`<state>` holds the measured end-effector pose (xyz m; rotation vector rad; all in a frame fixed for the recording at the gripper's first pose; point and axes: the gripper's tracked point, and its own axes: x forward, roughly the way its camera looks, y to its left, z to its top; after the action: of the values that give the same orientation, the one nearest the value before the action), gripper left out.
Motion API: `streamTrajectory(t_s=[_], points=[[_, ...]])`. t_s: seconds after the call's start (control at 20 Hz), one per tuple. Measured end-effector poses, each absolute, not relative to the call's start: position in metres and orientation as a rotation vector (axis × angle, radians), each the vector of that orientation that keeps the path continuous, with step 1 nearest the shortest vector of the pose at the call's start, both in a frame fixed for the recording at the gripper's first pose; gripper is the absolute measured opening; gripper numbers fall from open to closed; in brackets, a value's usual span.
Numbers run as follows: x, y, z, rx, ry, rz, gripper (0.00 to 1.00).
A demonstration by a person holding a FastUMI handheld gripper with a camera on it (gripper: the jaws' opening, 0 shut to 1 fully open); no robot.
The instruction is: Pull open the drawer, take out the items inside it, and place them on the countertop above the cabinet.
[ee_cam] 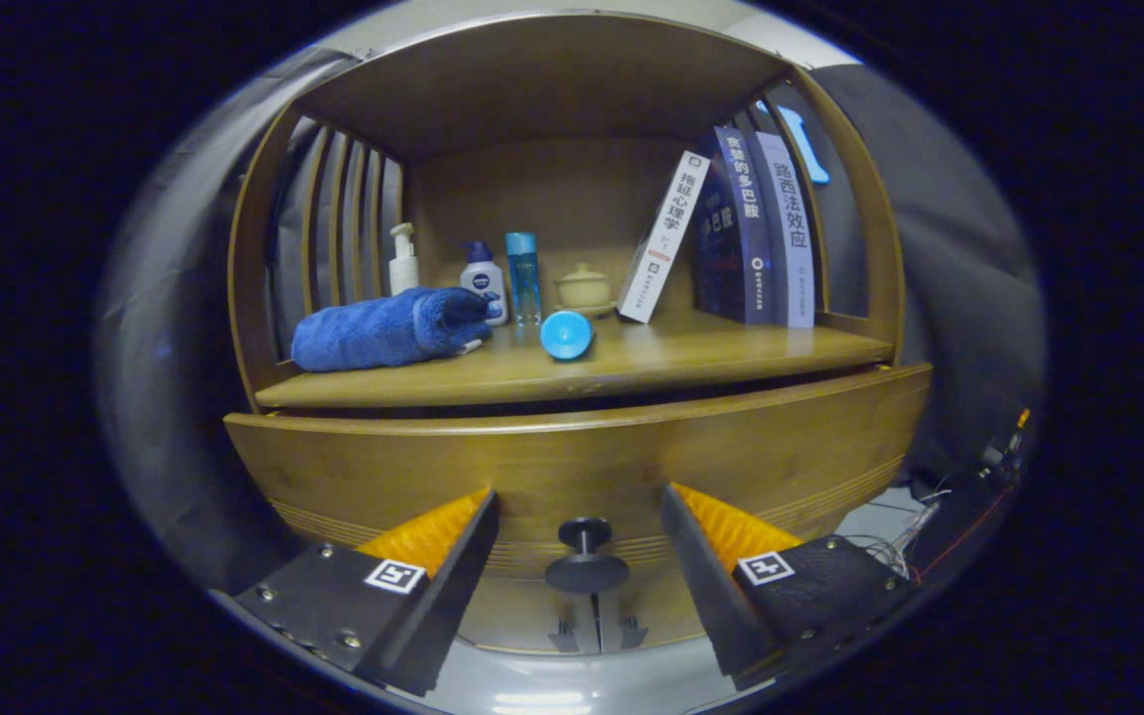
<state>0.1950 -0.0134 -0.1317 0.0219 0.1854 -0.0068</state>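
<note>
The gripper (pixel 582 556) is held wide open with nothing in it, and the round knob (pixel 586 558) of the drawer (pixel 572 462) is seen between the two fingers, touched by neither. The drawer front looks shut or almost shut under the countertop (pixel 691 353), where a blue towel (pixel 388 328), bottles (pixel 502 280), a small pot (pixel 583 289) and books (pixel 731 233) are kept. If the fingers are closed a bit off the middle, the knob could be missed or could slip out when pulled.
</note>
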Motion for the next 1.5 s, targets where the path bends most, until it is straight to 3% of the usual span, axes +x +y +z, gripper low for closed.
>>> streamTrajectory(t_s=[0.3,0.75,1.5], points=[[0.215,-0.011,-0.134,0.042,0.23,-0.005,0.99],[0.163,0.002,-0.122,0.079,0.256,-0.029,0.99],[0.035,0.022,0.053,0.06,0.005,0.031,0.99]])
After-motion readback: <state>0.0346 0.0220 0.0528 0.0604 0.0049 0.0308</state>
